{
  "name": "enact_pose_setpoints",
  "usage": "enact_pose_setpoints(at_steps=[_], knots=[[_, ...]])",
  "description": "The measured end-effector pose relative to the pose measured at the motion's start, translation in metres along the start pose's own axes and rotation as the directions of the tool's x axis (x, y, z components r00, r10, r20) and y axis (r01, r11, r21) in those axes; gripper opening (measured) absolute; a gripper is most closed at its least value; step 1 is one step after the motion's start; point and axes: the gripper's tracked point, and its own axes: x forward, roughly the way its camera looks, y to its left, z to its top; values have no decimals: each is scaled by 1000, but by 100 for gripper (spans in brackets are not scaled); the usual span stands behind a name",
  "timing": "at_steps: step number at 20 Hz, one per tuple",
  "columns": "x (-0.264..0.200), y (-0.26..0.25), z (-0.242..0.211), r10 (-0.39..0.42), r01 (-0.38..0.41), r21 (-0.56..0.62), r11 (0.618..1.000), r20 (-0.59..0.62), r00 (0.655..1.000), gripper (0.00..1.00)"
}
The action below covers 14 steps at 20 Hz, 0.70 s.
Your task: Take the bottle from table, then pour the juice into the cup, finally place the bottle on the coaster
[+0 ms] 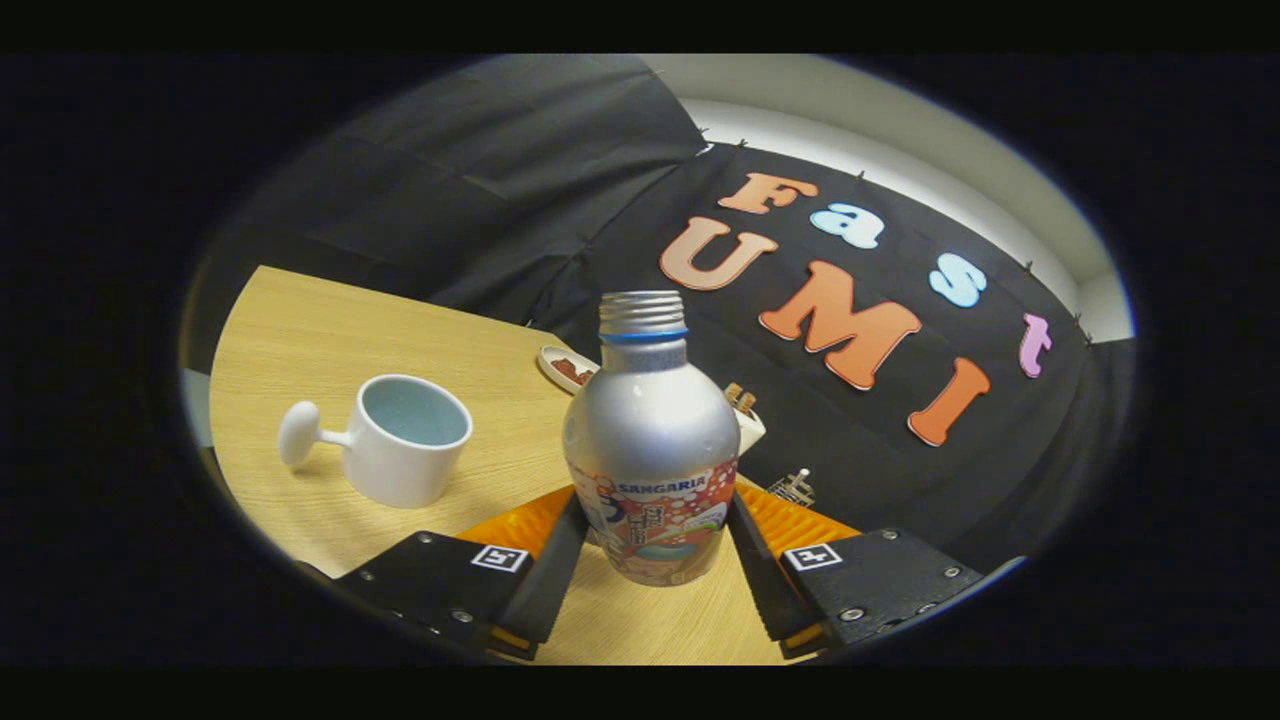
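Right, my fingers [655, 560] are pinching the bottle [652, 450], one pad on each side of its printed lower body. Bottle is silver, cap off, threaded neck open, blue ring under the threads. It sits upright relative to my fingers, base over the bench [320, 330]; can't tell if it touches the wood. Cup [405, 440] is ahead and left of the bottle, white, knob handle pointing left, standing on the bench. Small dish [568, 367] lies beyond the bottle near the far bench edge, partly hidden behind it.
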Motion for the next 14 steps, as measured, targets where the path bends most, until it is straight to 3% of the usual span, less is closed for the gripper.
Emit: enact_pose_setpoints(at_steps=[6, 14], knots=[[6, 7, 12, -52, 60, -215, 975, 45, 998, 78], [14, 14, 7, -90, 105, -448, 888, 55, 994, 77]])
